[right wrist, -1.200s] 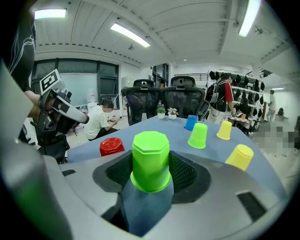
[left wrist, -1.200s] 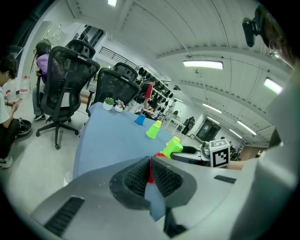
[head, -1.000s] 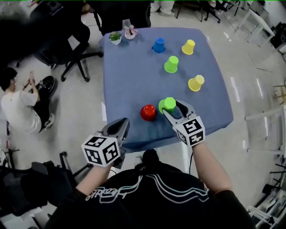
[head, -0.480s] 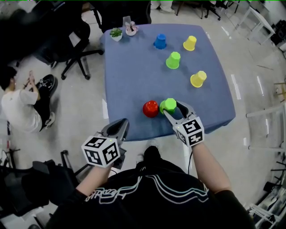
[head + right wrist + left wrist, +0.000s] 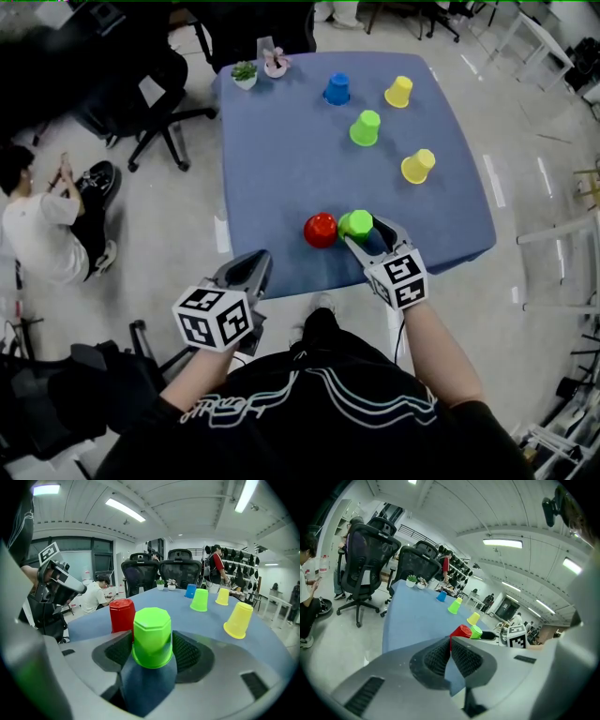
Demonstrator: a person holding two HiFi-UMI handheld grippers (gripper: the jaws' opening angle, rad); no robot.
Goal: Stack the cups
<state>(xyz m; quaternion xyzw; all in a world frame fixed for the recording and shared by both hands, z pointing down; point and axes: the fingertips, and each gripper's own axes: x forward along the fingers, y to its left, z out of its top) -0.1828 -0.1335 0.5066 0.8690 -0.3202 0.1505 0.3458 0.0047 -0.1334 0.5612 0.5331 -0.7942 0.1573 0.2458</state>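
Right gripper jaws are gripping the inverted green cup just beside the red cup, likely staging a stack, while left gripper jaws are idling closed and empty.

Cups half hidden
In the head view the right gripper covers the lower sides of the green cup; in its own view that cup hides part of the red cup.

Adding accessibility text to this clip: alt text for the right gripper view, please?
The right gripper holds an upside-down green cup between its jaws, which have just eased slightly wider. A red cup stands close behind it on the blue table, a yellow cup farther right.
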